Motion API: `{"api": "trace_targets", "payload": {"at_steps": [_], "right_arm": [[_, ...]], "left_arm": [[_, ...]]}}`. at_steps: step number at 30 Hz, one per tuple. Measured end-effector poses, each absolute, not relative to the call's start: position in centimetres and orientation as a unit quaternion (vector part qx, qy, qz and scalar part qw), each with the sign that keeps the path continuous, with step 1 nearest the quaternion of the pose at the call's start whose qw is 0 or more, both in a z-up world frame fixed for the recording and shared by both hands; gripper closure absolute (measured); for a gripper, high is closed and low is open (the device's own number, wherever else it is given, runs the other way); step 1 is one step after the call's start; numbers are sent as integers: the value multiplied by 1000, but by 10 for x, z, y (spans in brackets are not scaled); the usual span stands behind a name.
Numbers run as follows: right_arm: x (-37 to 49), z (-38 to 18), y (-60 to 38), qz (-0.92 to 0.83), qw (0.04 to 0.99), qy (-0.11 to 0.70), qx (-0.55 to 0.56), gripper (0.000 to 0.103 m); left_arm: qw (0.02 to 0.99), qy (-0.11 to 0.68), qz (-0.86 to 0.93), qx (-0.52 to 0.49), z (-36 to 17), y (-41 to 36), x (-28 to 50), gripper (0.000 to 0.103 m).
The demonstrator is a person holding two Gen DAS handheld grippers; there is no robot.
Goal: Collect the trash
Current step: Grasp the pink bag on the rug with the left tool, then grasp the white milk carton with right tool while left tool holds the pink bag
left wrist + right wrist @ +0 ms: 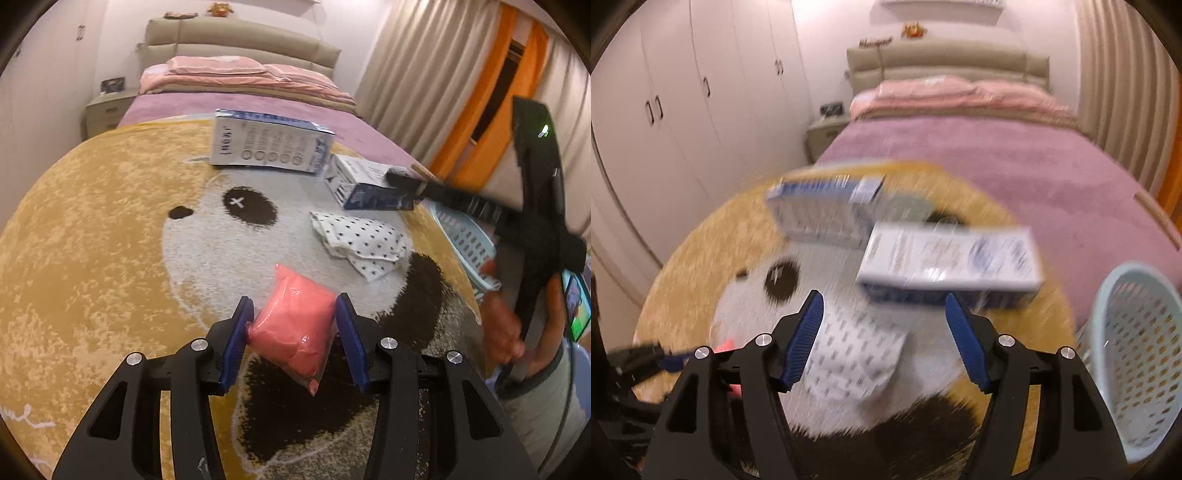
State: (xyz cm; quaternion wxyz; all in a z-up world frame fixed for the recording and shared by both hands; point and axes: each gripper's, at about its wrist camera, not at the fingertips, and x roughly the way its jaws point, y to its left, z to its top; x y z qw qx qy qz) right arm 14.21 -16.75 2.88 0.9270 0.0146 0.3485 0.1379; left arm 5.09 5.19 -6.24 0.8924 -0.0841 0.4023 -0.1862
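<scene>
Your left claw pinches the pink packet over the round rug; your right claw hangs spread above the dotted wrapper, the basket near the rug's right edge.

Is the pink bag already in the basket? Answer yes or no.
No. The pink bag sits clamped between the left gripper's jaws over the rug, apart from the basket.

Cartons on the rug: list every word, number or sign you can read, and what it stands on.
"X": a white cross inside the dark eye patch of the rug.
Far carton: dark vertical lettering and a row of circles, too small to read.
Near carton: print blurred, unreadable.
Both cartons in the right wrist view: motion-blurred, unreadable.
</scene>
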Motion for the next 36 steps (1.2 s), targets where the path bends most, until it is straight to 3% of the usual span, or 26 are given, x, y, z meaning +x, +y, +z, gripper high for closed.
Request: {"api": "trace_targets", "payload": {"at_steps": [10, 21, 24, 27, 31, 36], "right_arm": [[238, 15, -198, 112, 898, 425, 14, 35], [207, 13, -176, 159, 851, 497, -58, 34], [196, 29, -172, 159, 873, 456, -67, 35], [217, 38, -184, 121, 895, 426, -49, 35], [267, 6, -207, 101, 858, 503, 13, 35], [241, -1, -211, 160, 818, 549, 61, 35]], "left_arm": [[896, 391, -181, -109, -62, 61, 57, 58], [893, 396, -184, -112, -72, 65, 61, 58], [892, 395, -184, -120, -74, 68, 61, 58], [896, 389, -184, -112, -71, 66, 59, 58], [901, 382, -183, -95, -69, 60, 54, 58], [896, 388, -185, -109, -72, 65, 58, 58]]}}
